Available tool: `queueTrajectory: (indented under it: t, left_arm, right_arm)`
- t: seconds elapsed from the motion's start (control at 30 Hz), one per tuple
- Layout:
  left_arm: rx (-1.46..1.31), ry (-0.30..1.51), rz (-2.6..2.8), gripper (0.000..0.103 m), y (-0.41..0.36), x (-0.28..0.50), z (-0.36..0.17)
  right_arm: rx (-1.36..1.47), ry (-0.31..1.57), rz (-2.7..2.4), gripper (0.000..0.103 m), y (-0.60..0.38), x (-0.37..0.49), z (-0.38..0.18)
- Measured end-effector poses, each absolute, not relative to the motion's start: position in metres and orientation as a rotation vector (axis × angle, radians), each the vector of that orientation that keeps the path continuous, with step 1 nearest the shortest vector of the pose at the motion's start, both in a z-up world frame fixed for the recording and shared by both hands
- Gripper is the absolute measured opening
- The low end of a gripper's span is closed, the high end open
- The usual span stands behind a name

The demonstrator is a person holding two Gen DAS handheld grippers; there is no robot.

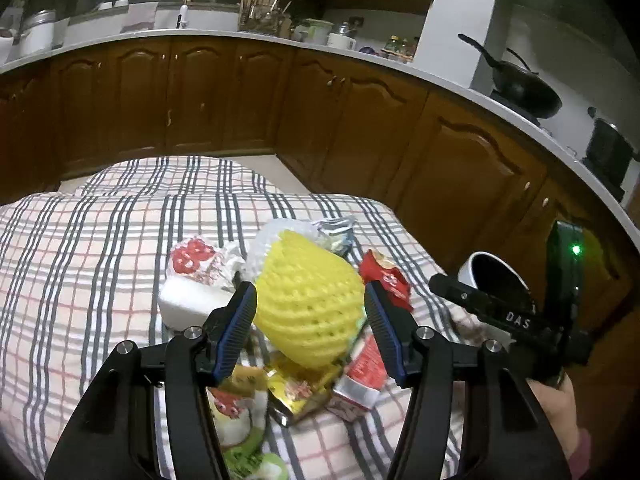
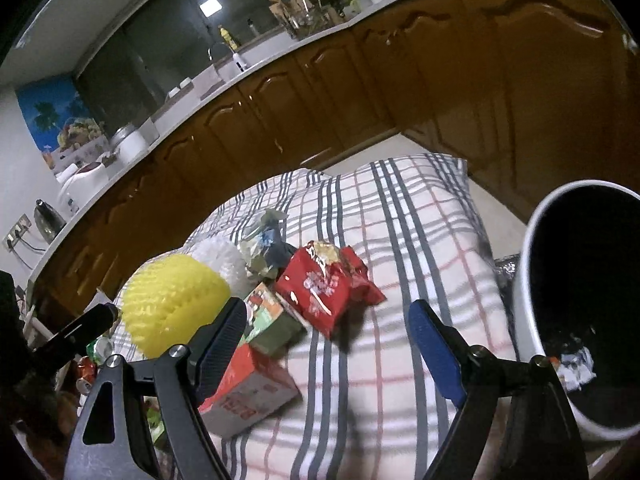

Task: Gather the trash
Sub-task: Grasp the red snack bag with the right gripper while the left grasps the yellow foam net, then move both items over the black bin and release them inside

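Across the plaid-covered bench [image 1: 100, 248] lies a heap of trash, with brown kitchen cabinets [image 1: 224, 96] curving behind it at the far side. At the right edge stands a white bin [image 2: 532, 280] with a dark inside, some crumpled scraps [image 2: 576, 364] lying at its bottom.

Largest in the heap is a yellow foam fruit net [image 1: 308, 300], resting on top of the other wrappers with a white foam net [image 2: 222, 258] just behind it. The left gripper [image 1: 310, 320] has its jaws spread wide, one on either side of the yellow net, not pressing it. A red snack bag [image 2: 326, 288] lies to the right of the nets, near the bin but apart from it. A red and white carton [image 2: 248, 388] sits nearer, by the right gripper [image 2: 332, 348], whose jaws are released and hold nothing. A green and red box [image 2: 272, 320] lies between carton and bag. Crumpled foil [image 2: 266, 248] sits farthest back.
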State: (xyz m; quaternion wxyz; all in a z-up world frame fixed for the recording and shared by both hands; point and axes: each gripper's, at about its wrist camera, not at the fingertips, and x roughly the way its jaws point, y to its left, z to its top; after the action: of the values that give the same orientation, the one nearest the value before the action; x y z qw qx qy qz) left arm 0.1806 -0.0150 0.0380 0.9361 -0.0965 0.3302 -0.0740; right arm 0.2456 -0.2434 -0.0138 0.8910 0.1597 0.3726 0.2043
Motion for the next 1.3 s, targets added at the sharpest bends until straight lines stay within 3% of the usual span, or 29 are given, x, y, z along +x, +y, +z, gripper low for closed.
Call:
queueTrajectory:
  t: [0.17,0.3,0.37,0.4,0.43,0.5,0.6,1.3]
  left_arm:
    - [-0.171,0.714,-0.141,0.057,-0.015,0.196,0.029]
    - [-0.169,0.750,-0.153,0.057,-0.016,0.203,0.018]
    - [-0.154,0.747,-0.152,0.051,-0.018,0.202,0.016]
    - [-0.149,0.748,-0.157,0.037,-0.019,0.202,0.015]
    - [-0.146,0.753,-0.162,0.030,-0.020,0.202,0.015]
    - [-0.148,0.749,-0.172,0.022,-0.020,0.200,0.016]
    - [-0.149,0.730,-0.181,0.020,-0.020,0.196,0.021]
    - [-0.155,0.670,-0.376,0.020,-0.089,0.164,0.049]
  right_arm:
    - [0.291,0.807,0.428,0.083,-0.230,0.270,-0.020]
    - [0.252,0.859,0.439,0.072,-0.218,0.283,-0.034]
    - [0.237,0.886,0.445,0.042,-0.213,0.284,-0.041]
    - [0.231,0.893,0.442,0.026,-0.212,0.283,-0.044]
    - [0.230,0.894,0.444,0.020,-0.212,0.282,-0.045]
    - [0.240,0.882,0.448,0.019,-0.215,0.278,-0.044]
    - [0.253,0.849,0.451,0.018,-0.223,0.270,-0.035]
    - [0.320,0.687,0.335,0.017,-0.316,0.178,0.009]
